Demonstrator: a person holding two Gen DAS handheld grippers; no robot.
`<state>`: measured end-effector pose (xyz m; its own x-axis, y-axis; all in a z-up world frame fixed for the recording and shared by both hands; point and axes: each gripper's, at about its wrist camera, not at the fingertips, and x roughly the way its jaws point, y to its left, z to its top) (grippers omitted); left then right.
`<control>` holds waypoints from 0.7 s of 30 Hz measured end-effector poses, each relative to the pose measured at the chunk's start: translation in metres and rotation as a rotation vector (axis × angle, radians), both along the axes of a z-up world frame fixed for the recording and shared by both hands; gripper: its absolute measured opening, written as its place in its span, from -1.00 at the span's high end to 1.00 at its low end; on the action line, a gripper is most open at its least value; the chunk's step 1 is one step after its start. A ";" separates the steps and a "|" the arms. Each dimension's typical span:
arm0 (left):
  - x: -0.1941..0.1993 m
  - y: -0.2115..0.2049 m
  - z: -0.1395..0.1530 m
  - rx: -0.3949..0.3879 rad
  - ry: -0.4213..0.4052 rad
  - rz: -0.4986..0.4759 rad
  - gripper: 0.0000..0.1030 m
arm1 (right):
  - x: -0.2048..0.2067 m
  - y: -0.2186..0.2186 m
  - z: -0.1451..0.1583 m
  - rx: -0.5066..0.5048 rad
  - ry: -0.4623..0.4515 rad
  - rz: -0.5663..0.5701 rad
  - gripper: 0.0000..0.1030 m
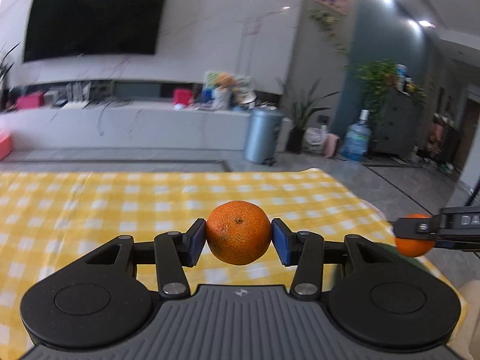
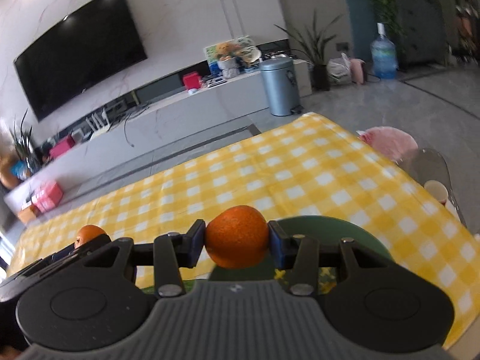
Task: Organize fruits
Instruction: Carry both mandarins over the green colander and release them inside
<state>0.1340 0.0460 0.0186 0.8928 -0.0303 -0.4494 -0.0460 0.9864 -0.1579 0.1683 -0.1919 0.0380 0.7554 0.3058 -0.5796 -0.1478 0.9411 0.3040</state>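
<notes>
Gripping a round, speckled orange mandarin (image 1: 238,232), the left hand-held gripper (image 1: 239,241) has both blue pads pressed on the fruit's sides, clear of the table (image 1: 90,210), which wears a yellow-and-white checked cloth. Mandarin's stem dimple faces the left wrist camera. Same fruit shows at the far left of the right wrist view, half hidden behind black gripper parts.

Right hand-held gripper (image 2: 237,240) is clamped on a second smooth orange mandarin (image 2: 237,237), pads touching both sides. Below and just right of it sits a dark green round plate (image 2: 345,234) on the checked cloth; yellow-green patterned patches show under the gripper's linkage (what they belong to cannot be told). In the left wrist view this second fruit (image 1: 412,244) appears at the right edge, partly covered by a black finger.

Both fruits are off the cloth, well apart from each other.

Right of the table: a pink fuzzy cushion (image 2: 390,144) on a clear chair back, and a pale paper cup (image 2: 436,190) near the table's edge.

Background, left to right: black wall-mounted television (image 1: 93,18), long white low cabinet (image 1: 135,129) with clutter, grey-blue pedal bin (image 1: 264,135), potted plants, blue water jug (image 1: 357,141) on the floor. Room is motion-blurred.
</notes>
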 end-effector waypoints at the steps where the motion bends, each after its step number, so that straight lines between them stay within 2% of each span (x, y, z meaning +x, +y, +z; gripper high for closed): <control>1: -0.002 -0.006 0.003 -0.002 -0.005 -0.017 -0.04 | -0.003 -0.006 0.001 0.006 -0.007 -0.001 0.19; 4: -0.004 -0.024 0.013 0.005 -0.012 -0.080 -0.05 | -0.006 -0.023 -0.001 0.027 0.006 0.001 0.18; 6: -0.004 -0.037 0.019 0.028 -0.003 -0.132 -0.05 | -0.001 -0.038 -0.007 0.094 0.038 -0.001 0.18; 11: 0.003 -0.073 0.027 0.036 0.002 -0.156 -0.05 | -0.001 -0.056 -0.012 0.153 0.044 -0.016 0.19; 17: 0.024 -0.103 0.021 -0.083 0.054 -0.172 -0.05 | -0.005 -0.083 -0.012 0.248 0.013 -0.036 0.19; 21: 0.041 -0.112 0.000 -0.104 0.114 -0.181 -0.05 | -0.004 -0.099 -0.018 0.301 0.016 -0.047 0.19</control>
<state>0.1750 -0.0655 0.0189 0.8122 -0.2368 -0.5332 0.1070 0.9589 -0.2629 0.1645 -0.2906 0.0196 0.7641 0.4308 -0.4802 -0.0995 0.8141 0.5721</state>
